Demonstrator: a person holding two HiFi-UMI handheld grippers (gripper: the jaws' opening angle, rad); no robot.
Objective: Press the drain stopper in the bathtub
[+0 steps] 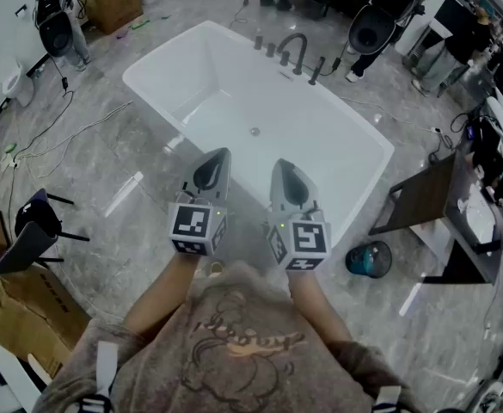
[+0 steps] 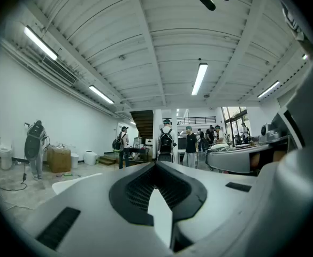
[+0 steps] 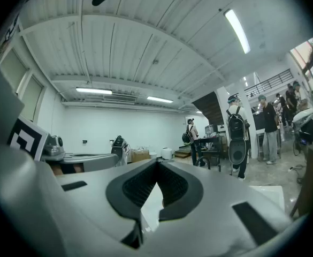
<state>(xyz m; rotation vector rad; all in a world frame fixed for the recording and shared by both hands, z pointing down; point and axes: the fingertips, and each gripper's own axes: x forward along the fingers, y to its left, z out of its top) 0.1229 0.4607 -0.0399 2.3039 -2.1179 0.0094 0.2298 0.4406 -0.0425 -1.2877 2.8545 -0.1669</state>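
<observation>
The white bathtub (image 1: 161,71) stands on the grey marble floor in the head view. Its small round drain stopper (image 1: 254,132) sits in the middle of the tub floor. My left gripper (image 1: 219,154) and right gripper (image 1: 284,164) are side by side over the tub's near rim, short of the stopper. Both are shut and hold nothing. In the left gripper view the left gripper (image 2: 156,164) points level across the room, and in the right gripper view the right gripper (image 3: 157,163) does the same. The stopper is not seen in either.
A dark faucet (image 1: 292,48) with handles stands on the tub's far rim. A blue round container (image 1: 369,259) and a dark panel stand (image 1: 423,198) are to the right. At left are a black chair (image 1: 29,231), a cardboard box (image 1: 19,310) and cables (image 1: 70,127). People (image 2: 166,143) stand beyond.
</observation>
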